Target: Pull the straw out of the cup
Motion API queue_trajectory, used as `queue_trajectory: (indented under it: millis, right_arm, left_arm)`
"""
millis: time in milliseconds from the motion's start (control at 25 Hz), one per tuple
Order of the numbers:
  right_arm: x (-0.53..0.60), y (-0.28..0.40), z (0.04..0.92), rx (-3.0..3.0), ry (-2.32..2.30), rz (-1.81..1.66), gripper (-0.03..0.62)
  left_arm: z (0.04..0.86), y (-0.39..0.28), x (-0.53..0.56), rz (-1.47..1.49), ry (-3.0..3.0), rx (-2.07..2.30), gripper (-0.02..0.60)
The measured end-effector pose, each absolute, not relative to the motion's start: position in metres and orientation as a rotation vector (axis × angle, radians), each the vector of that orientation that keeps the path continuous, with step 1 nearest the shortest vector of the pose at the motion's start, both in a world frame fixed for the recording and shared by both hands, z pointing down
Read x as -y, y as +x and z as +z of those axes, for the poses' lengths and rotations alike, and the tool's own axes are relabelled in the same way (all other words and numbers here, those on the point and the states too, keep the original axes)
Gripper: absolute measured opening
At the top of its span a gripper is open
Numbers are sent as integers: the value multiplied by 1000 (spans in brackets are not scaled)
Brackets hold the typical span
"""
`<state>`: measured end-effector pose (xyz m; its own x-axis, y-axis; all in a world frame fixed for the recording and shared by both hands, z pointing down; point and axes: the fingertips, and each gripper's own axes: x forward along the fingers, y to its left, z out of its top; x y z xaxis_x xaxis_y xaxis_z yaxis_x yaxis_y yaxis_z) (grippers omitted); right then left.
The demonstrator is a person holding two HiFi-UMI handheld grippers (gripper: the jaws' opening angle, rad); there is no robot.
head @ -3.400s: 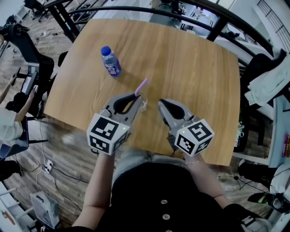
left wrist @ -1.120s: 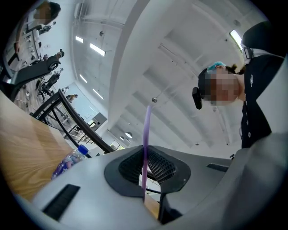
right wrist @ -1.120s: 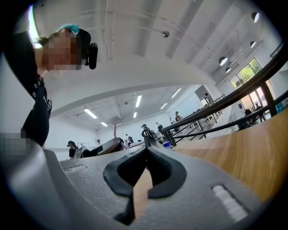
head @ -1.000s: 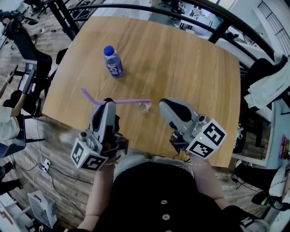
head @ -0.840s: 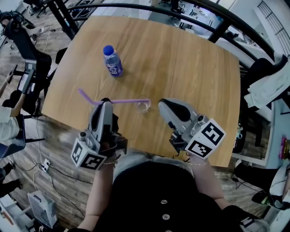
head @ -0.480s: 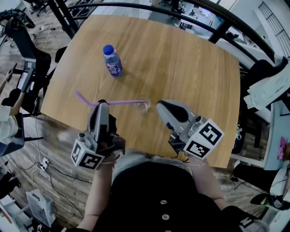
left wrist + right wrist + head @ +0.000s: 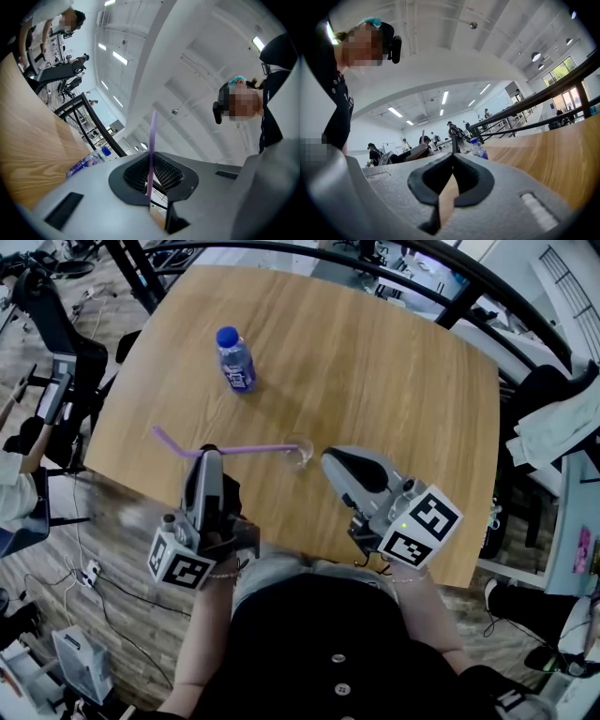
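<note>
- The round-cornered light wooden tabletop [image 7: 375, 362] fills most of the head view. Each gripper view catches only a slanted strip of it.
- The left gripper [image 7: 208, 457] lies over the tabletop's near left edge, turned on its side. Its jaws pinch the straw. The left gripper view shows the straw running straight up through the narrow gap between the pads.
- The right gripper [image 7: 327, 457] rests just right of the cup, apart from it. Its jaws are pressed together with nothing between them, as the right gripper view shows.
- The clear plastic bottle with blue cap and label [image 7: 235, 360] stands upright well beyond the left gripper.
- The small clear plastic cup [image 7: 299, 453] stands between the two jaw tips. Only the head view shows it.
- The thin purple bendy straw [image 7: 248, 450] lies nearly level, with its long axis running left to right across the head view.
  - Its short bent end angles up and left past the left jaws.
  - Its right end meets the cup's rim, but I cannot tell whether it is inside the cup.
</note>
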<state>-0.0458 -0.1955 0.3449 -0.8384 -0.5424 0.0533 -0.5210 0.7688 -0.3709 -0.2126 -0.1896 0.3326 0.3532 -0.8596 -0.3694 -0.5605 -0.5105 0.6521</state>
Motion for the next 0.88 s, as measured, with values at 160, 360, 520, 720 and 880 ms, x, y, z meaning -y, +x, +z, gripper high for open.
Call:
queue_trajectory:
  millis: [160,360,520,720,880]
  right_arm:
    - [193,-47,344,-2906,-861,-570,-2]
    - [194,-48,349,-2914,-864,-606,-2]
    - [194,-48,352,-2927,-865,-600,-2]
    - [192,-51,353,-2943,-858,-593,-2]
    - [192,-50,354,-2941,-856,-601,-2]
  left_arm:
    - [333,-213,189,-975,2207,1241,40]
    - [334,-212,190,-977,2200,1226,40]
    - [336,-211,191,-974,2200,1224,40]
    - [335,-213,191,-980,2202,1221,40]
    - [335,-214,191,-983,2204,1236,40]
